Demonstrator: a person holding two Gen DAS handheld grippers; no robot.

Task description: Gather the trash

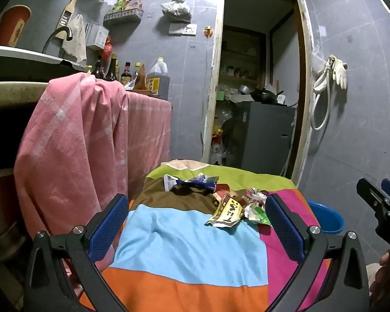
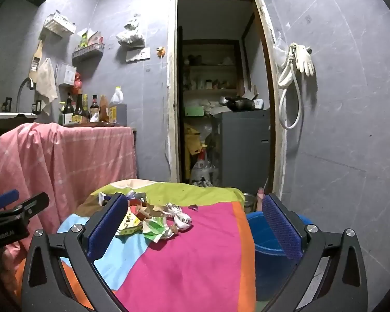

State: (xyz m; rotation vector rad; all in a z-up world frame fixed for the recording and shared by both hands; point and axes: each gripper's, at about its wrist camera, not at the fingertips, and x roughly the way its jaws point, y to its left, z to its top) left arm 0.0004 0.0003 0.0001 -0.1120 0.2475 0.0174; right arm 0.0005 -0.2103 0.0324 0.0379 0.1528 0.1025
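Note:
A pile of crumpled wrappers (image 1: 231,205) lies on a table covered by a multicoloured cloth (image 1: 184,249); a yellow packet (image 1: 225,213) is in front and a blue-white wrapper (image 1: 189,182) lies farther back. The pile also shows in the right wrist view (image 2: 156,221). A blue bucket (image 2: 270,249) stands on the floor right of the table; it also shows in the left wrist view (image 1: 325,215). My left gripper (image 1: 195,223) is open and empty, held above the cloth short of the pile. My right gripper (image 2: 195,223) is open and empty, over the table's right part.
A counter draped in pink cloth (image 1: 85,135) stands left, with bottles (image 1: 117,71) and a sink tap (image 1: 57,36). An open doorway (image 1: 257,83) with a grey cabinet is behind the table. A hose and glove (image 1: 330,78) hang on the right wall.

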